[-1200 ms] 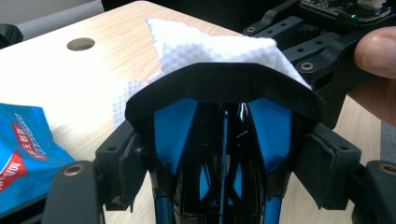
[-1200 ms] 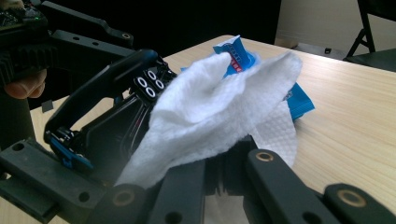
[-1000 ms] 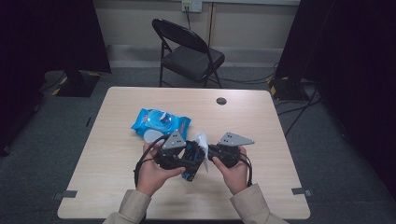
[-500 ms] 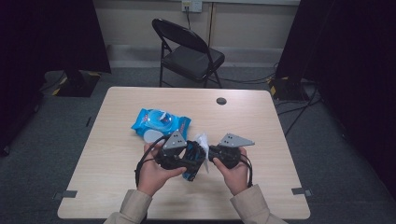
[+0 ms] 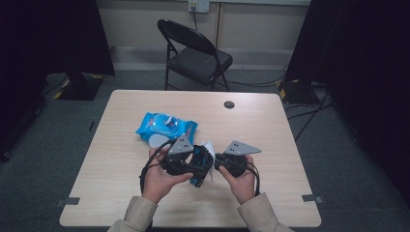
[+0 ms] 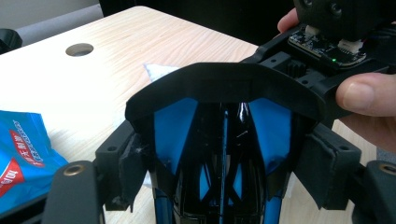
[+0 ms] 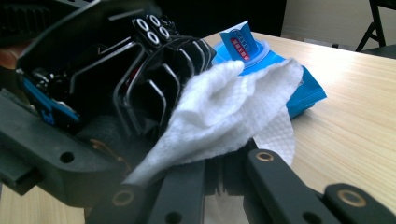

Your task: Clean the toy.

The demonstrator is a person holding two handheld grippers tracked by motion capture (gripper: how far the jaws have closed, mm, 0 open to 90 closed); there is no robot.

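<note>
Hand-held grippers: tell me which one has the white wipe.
The right hand-held gripper: its jaws are shut on the crumpled white wet wipe. The left hand-held gripper clamps a glossy black-and-blue object instead.

The high view looks forward and down from above the person's side, taking in the whole surface (image 5: 270, 145) from afar. The left claw view sits very close behind its own jaws. The right claw view looks low across the surface. All three share the blue wipes pack (image 5: 164, 126).
</note>
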